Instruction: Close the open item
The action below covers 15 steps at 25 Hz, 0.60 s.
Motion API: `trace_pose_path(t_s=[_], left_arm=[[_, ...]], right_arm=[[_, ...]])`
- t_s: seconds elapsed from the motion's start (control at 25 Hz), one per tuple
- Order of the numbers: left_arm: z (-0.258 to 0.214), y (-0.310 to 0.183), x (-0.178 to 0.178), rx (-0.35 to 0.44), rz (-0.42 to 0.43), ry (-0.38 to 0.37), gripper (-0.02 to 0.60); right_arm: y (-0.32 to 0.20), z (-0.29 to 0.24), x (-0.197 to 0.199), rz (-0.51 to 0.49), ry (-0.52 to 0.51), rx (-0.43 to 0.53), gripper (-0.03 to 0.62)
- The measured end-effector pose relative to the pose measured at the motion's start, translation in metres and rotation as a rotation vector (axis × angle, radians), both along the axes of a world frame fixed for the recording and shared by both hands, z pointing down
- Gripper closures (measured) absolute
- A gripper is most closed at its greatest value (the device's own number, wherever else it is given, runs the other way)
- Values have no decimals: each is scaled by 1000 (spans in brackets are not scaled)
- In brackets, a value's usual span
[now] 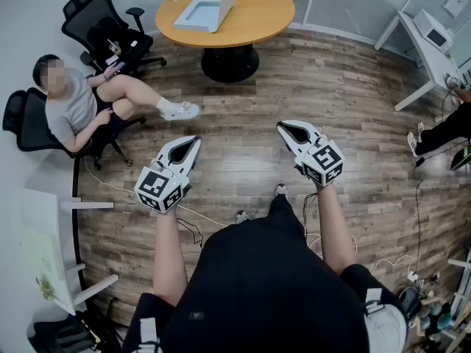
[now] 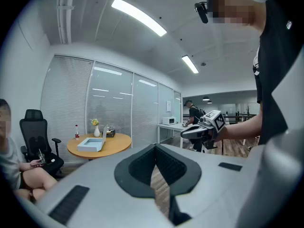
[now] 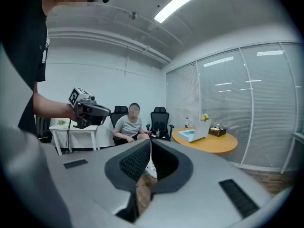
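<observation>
An open silver laptop (image 1: 208, 9) stands on the round wooden table (image 1: 265, 13) at the far side of the room, its lid raised; it also shows small as the laptop (image 2: 92, 144) and the laptop (image 3: 197, 133). My left gripper (image 1: 193, 142) and right gripper (image 1: 283, 127) hang over the wooden floor, well short of the table, both pointing roughly toward it. The left gripper (image 2: 154, 148) has its jaws together with nothing between them. The right gripper (image 3: 150, 144) is likewise shut and empty.
A person sits on a black office chair (image 1: 29, 120) at the left, legs stretched toward the table. A second black chair (image 1: 99, 20) stands behind. A white desk (image 1: 430, 43) and another person's legs (image 1: 445, 131) are at the right. Cables (image 1: 191, 230) trail on the floor.
</observation>
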<state>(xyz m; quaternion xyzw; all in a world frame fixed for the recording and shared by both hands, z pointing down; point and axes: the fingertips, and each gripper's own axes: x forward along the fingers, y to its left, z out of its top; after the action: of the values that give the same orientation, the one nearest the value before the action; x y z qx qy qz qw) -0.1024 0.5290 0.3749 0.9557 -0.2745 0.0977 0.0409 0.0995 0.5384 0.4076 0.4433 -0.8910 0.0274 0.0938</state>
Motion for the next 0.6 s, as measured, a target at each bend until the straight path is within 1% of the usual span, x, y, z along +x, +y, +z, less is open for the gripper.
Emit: trace_pose_path(t_s=[0.24, 0.48, 0.6], left_arm=[[-1, -3, -3, 3, 6, -1, 575], [-2, -5, -4, 3, 8, 0, 575], [-2, -7, -2, 2, 11, -1, 575]], right_arm=[[-4, 5, -4, -28, 11, 9, 586], [-7, 9, -4, -15, 37, 5, 586], [-9, 9, -3, -10, 28, 2, 586]])
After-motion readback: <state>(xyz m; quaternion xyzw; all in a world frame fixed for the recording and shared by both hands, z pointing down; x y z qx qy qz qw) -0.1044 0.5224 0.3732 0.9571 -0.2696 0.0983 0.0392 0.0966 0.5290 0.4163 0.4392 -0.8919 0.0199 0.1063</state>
